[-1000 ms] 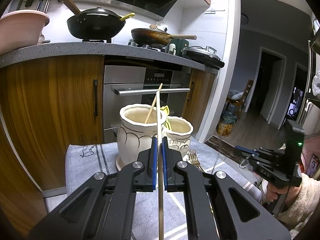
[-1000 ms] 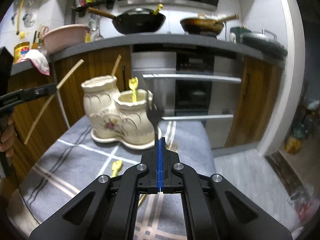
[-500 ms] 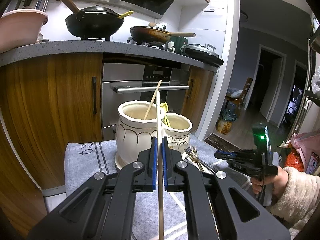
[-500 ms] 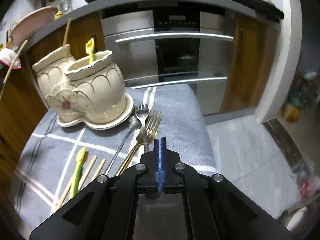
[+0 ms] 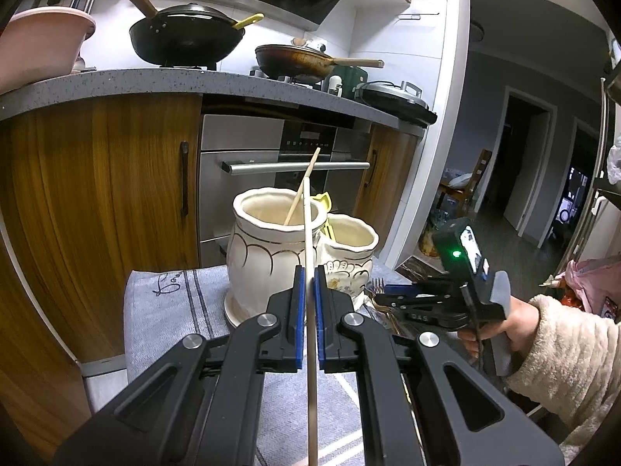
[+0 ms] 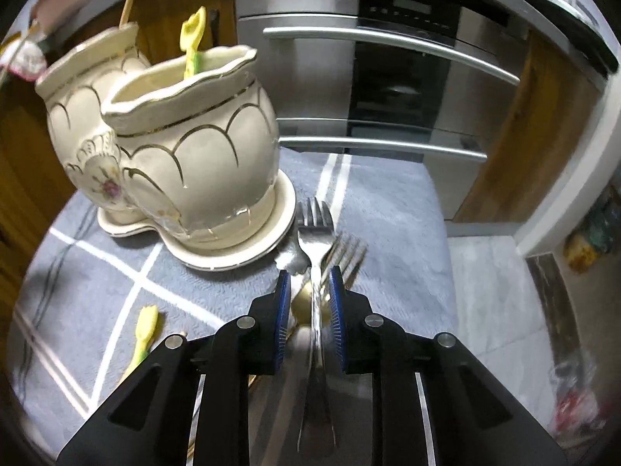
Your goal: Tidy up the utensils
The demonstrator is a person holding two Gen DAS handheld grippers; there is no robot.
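Observation:
My left gripper [image 5: 307, 283] is shut on a pale wooden chopstick [image 5: 306, 225] whose tip reaches the rim of the taller cream pot [image 5: 268, 240]. A second chopstick [image 5: 300, 194] leans inside that pot. My right gripper [image 6: 309, 275], also seen in the left wrist view [image 5: 378, 299], points down at the cloth beside the shorter pot [image 6: 202, 147]. Its jaws are opening, and a silver fork [image 6: 315, 229] runs between them without being pressed. A golden fork [image 6: 347, 252] and a spoon [image 6: 289, 260] lie beside it. A yellow utensil [image 6: 193, 35] stands in the shorter pot.
The pots share a cream saucer [image 6: 240, 248] on a grey striped cloth [image 6: 388, 202]. Another yellow utensil [image 6: 145, 330] lies on the cloth at the left. Behind are wooden cabinets [image 5: 97, 194], an oven [image 5: 295, 163] and a counter with pans [image 5: 186, 39]. A sleeved hand [image 5: 543, 341] holds the right gripper.
The right gripper swung down and towards the holder, from level to over the cutlery on the cloth. Its jaws went from shut on the fork to parted. The left gripper stayed put.

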